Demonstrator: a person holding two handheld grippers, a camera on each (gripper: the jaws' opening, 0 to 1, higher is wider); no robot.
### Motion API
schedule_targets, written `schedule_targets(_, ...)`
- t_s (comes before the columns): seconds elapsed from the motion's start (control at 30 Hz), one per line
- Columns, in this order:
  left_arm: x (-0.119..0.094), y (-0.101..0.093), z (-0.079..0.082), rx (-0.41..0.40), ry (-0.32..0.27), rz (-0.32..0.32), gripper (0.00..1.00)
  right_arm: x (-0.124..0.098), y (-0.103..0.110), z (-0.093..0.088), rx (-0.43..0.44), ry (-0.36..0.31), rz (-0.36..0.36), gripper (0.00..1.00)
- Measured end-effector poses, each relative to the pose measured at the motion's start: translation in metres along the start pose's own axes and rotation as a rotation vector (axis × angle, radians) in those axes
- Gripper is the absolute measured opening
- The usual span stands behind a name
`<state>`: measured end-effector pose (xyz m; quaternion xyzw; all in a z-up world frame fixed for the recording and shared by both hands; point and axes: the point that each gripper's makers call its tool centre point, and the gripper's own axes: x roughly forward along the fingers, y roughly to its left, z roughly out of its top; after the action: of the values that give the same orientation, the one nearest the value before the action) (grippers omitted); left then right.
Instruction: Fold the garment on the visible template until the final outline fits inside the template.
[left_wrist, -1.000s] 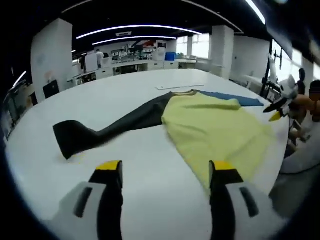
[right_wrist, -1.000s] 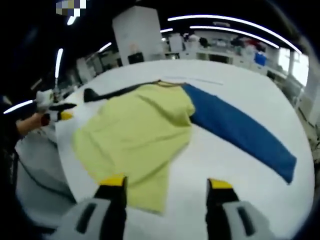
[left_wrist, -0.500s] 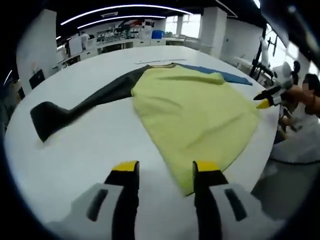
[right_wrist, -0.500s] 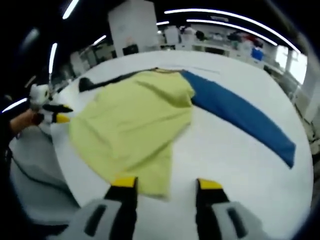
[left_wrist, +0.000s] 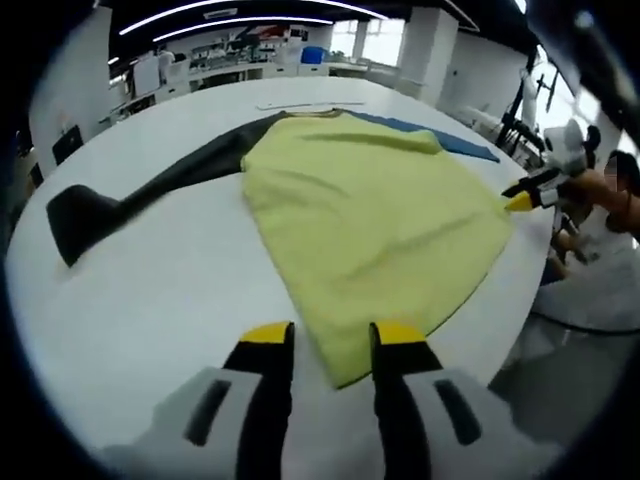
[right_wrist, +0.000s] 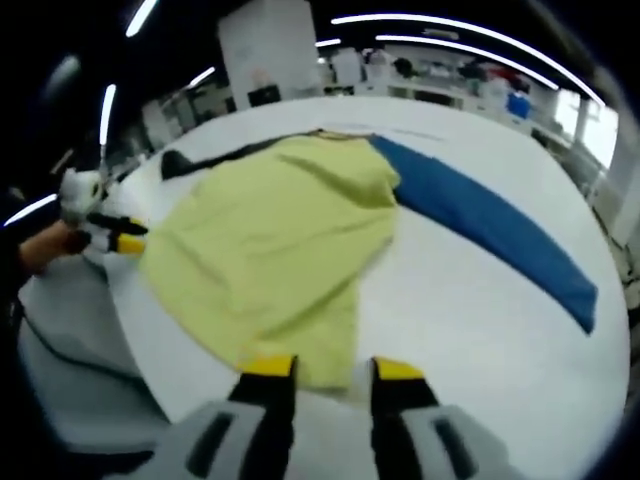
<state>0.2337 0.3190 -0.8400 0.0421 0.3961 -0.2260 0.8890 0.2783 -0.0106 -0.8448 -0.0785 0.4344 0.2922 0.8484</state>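
Observation:
A garment with a yellow body (left_wrist: 370, 210), a black sleeve (left_wrist: 110, 205) and a blue sleeve (left_wrist: 440, 140) lies flat on the white table (left_wrist: 150, 300). In the left gripper view my left gripper (left_wrist: 333, 340) is low over the table, its jaws narrowed around one bottom hem corner but still apart. My right gripper (left_wrist: 520, 198) shows at the hem's other corner. In the right gripper view the yellow body (right_wrist: 270, 240) and blue sleeve (right_wrist: 490, 235) spread ahead. My right gripper (right_wrist: 332, 370) straddles its hem corner with a gap. The left gripper (right_wrist: 125, 242) sits at the far hem edge.
The table's near edge (left_wrist: 500, 320) curves just below the hem, and a person's hand (left_wrist: 600, 190) holds the other gripper beyond it. A thin white strip (left_wrist: 300, 103) lies past the collar. Lab benches (left_wrist: 250, 65) stand far behind.
Both grippers have moved in toward the hem corners and dropped lower. Their jaws have narrowed from wide open to about half that gap. The garment lies as before.

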Motion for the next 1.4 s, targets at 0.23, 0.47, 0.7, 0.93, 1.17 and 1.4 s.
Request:
schedule_targets(0.23, 0.003, 0.000, 0.000, 0.064, 0.015, 0.034, 0.17, 0.002, 0.003, 0.000, -0.017, 0.005, -0.010, 0.04)
schedule_targets(0.47, 0.001, 0.001, -0.002, 0.001, 0.036, 0.027, 0.00, 0.000, 0.002, -0.001, -0.011, 0.000, -0.011, 0.00)
schedule_targets(0.7, -0.007, 0.002, 0.001, -0.012, 0.040, 0.019, 0.00, -0.017, 0.006, -0.002, 0.015, -0.018, -0.014, 0.00)
schedule_targets(0.93, -0.018, 0.004, 0.004, -0.036, 0.021, 0.014, 0.00, -0.029, 0.014, -0.002, 0.090, -0.054, 0.004, 0.00)
schedule_targets(1.17, -0.024, 0.000, -0.003, -0.061, 0.024, 0.008, 0.00, -0.031, 0.020, -0.011, 0.119, -0.045, 0.007, 0.00)
schedule_targets(1.4, -0.024, -0.005, -0.012, -0.063, 0.048, 0.006, 0.00, -0.031, 0.019, -0.022, 0.176, -0.061, -0.043, 0.00)
